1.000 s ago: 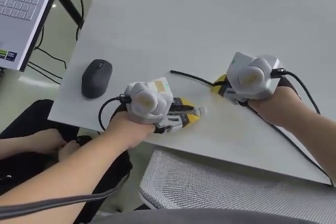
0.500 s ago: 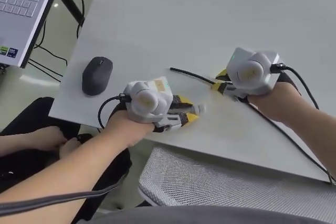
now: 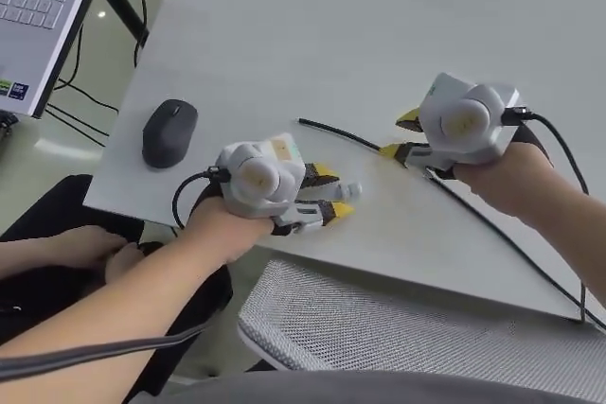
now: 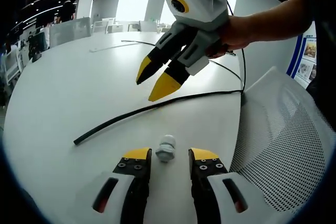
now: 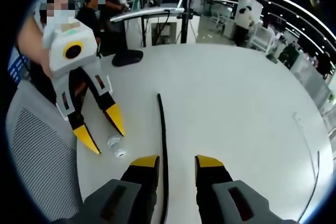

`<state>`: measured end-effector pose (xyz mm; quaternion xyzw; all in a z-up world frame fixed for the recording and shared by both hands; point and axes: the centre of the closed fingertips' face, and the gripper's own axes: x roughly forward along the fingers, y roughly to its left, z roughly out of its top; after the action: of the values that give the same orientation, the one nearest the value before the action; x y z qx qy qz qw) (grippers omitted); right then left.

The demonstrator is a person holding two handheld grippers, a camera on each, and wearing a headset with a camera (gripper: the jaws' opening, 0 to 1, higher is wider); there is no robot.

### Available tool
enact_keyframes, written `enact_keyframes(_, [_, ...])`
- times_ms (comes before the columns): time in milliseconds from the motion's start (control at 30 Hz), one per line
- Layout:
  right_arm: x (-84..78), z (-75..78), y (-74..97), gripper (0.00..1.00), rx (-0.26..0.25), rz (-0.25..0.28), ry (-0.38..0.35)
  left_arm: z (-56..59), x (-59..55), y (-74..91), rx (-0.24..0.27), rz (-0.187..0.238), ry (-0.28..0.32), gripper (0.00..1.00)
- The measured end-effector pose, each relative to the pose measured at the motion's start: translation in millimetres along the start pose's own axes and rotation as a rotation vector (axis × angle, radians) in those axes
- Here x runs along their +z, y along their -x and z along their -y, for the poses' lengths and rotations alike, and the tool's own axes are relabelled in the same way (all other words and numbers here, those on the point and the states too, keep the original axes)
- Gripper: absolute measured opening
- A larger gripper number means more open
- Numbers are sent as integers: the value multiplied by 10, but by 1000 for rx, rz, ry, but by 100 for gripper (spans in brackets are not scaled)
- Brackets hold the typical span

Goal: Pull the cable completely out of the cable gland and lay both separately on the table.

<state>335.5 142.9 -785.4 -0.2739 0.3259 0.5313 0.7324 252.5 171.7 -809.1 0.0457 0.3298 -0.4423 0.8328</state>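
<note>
1. The right gripper (image 3: 398, 135) has lifted off the black cable (image 3: 339, 133), fingers apart; the cable lies loose on the tabletop (image 3: 284, 35).
2. The left gripper (image 4: 170, 157) has its fingers spread, with the white cable gland (image 4: 167, 148) resting between them, clear of the cable.
3. Both parts look separately laid; the task seems done.

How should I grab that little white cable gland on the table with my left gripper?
Grip the cable gland across its wider middle collar, coming straight on the way the left gripper points. The gland seems to lie on its side on the table, between the open jaws and lengthwise to them. The cable lies apart beyond it, so it shouldn't snag.
</note>
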Motion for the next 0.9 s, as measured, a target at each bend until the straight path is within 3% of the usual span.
enact_keyframes(233, [36, 39, 370, 27, -31, 66, -33, 0, 131, 98, 53, 37, 49, 35])
enact_keyframes(500, [-35, 82, 832, 32, -58, 136, -86, 65, 248, 268, 102, 69, 74, 41])
enact_keyframes(700, [-115, 110, 1230, 37, -81, 198, -138, 125, 319, 366, 136, 88, 97, 45])
enact_keyframes(900, [-318, 88, 1587, 39, -105, 228, -190, 201, 409, 455, 155, 115, 115, 48])
